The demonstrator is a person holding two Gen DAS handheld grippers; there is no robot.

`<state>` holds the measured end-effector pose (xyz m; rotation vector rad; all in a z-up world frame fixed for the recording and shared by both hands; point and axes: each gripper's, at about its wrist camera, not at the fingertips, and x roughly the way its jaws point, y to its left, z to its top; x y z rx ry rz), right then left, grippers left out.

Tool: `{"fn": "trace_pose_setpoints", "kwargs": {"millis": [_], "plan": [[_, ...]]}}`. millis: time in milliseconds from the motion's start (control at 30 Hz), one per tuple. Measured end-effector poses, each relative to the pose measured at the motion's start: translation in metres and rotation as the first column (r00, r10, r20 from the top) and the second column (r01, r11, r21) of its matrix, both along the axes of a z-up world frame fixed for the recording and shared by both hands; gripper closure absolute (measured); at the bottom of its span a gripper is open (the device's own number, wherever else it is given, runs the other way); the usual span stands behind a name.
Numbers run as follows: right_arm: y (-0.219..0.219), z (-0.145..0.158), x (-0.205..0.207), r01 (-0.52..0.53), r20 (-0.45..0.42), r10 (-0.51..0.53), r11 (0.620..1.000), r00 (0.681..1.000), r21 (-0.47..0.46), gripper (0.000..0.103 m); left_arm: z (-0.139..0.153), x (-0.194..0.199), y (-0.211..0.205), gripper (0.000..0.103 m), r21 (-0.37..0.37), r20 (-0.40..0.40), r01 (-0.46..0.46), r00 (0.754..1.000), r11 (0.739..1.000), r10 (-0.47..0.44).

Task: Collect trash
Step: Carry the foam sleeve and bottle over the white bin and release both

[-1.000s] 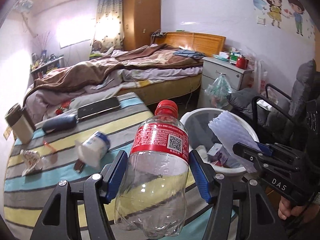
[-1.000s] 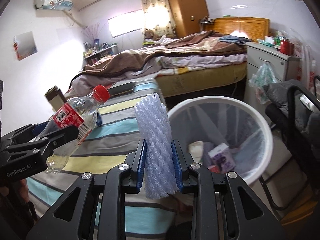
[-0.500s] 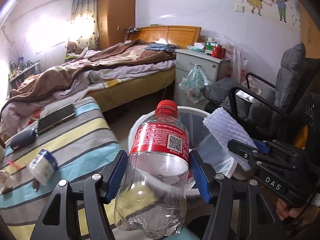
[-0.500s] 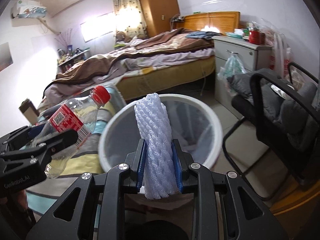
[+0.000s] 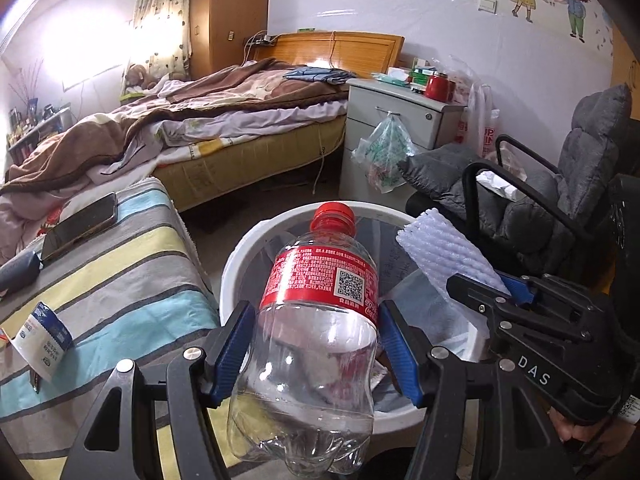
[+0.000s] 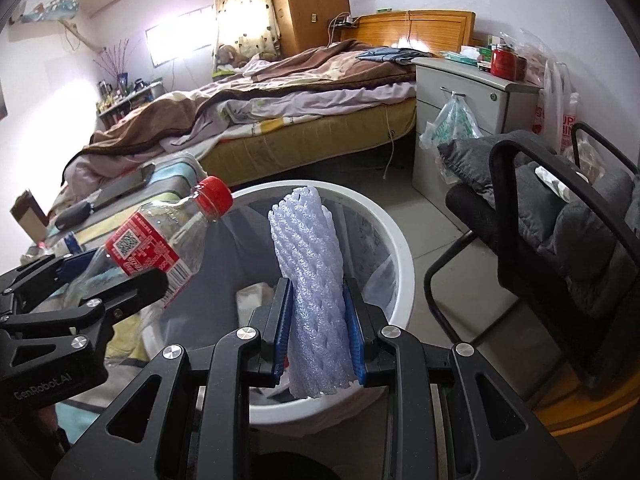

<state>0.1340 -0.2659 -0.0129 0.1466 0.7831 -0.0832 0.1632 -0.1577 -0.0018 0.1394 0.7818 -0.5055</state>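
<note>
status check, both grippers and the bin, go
Left gripper shut on clear plastic bottle with red cap. Right gripper shut on white foam net sleeve. Both over white round bin. Nothing blocking.

Both black grippers, left [image 5: 314, 354] and right [image 6: 319, 330], carry blue-padded jaws, silver screws, white lettering.

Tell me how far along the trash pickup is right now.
Some trash already lies in the white bin. In hand: left gripper holds the empty bottle, right gripper the foam net, both over the bin. Left: dropping them, plus the small carton on the striped cloth.
</note>
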Motion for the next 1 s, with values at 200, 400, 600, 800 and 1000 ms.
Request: {"fn": "trace_pose_setpoints", "kwargs": {"millis": [200, 400, 600, 800, 1000], "plan": [[-0.003, -0.008, 0.007, 0.0, -0.048, 0.0, 1.0, 0.999, -0.004, 0.069, -0.004, 0.004, 0.003, 0.039, -0.012, -0.008, 0.008, 1.0, 1.0, -0.008], [-0.002, -0.007, 0.002, 0.02, -0.056, -0.023, 0.999, 0.998, -0.047, 0.055, 0.0, 0.001, 0.007, 0.034, -0.02, 0.005, 0.002, 1.0, 1.0, -0.002], [-0.004, -0.001, -0.006, 0.047, -0.036, -0.048, 0.998, 0.998, -0.032, 0.055, 0.006, -0.002, 0.018, 0.034, -0.02, 0.017, -0.027, 0.999, 0.999, 0.028], [0.003, 0.007, -0.007, 0.064, -0.016, -0.064, 0.998, 0.998, -0.015, 0.055, 0.016, -0.015, 0.034, 0.034, -0.033, 0.043, -0.05, 0.998, 0.998, 0.052], [0.018, 0.014, -0.014, 0.044, 0.015, -0.044, 0.999, 0.999, -0.014, 0.055, 0.026, -0.028, 0.059, 0.034, -0.048, 0.059, -0.097, 0.993, 0.994, 0.1]]}}
